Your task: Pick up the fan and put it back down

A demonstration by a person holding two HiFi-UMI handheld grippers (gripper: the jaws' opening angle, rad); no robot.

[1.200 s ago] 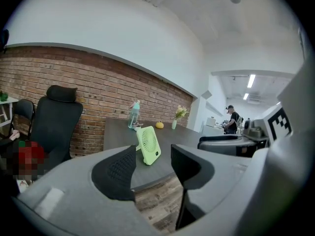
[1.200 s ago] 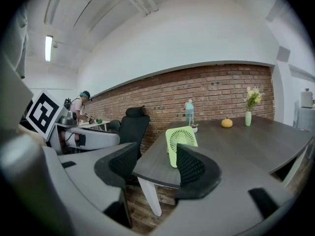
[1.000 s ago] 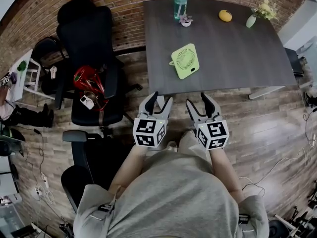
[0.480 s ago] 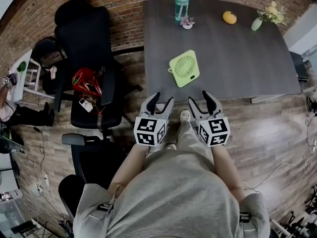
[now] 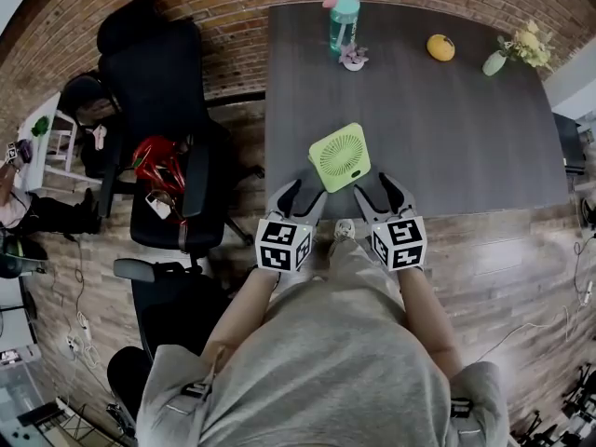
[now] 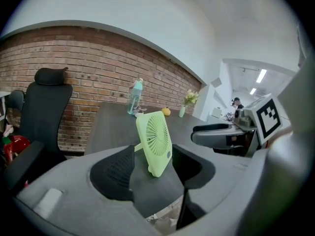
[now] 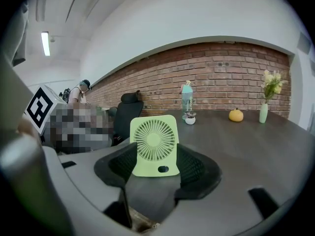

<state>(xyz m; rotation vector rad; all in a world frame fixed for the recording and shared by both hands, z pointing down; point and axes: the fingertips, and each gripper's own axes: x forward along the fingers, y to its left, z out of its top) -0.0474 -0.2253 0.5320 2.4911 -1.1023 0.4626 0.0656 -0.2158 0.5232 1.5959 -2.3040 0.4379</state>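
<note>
Printed text: none can be read anywhere.
Fan (image 5: 340, 156): no brand or number is shown (the grille is plain).
Bottle (image 5: 343, 7): any print is too small to be read.
Markers: black-and-white squares, without letters, are carried on the left gripper (image 5: 305, 190) and right gripper (image 5: 374, 187).

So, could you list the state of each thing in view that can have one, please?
fan: upright on the table near its front edge, not held.
left gripper: open, jaws have just been opening wider, nothing between them; the fan stands just ahead.
right gripper: open, empty, facing the fan.
bottle: upright, at the table's far edge.
vase: upright, flowers in it.
</note>
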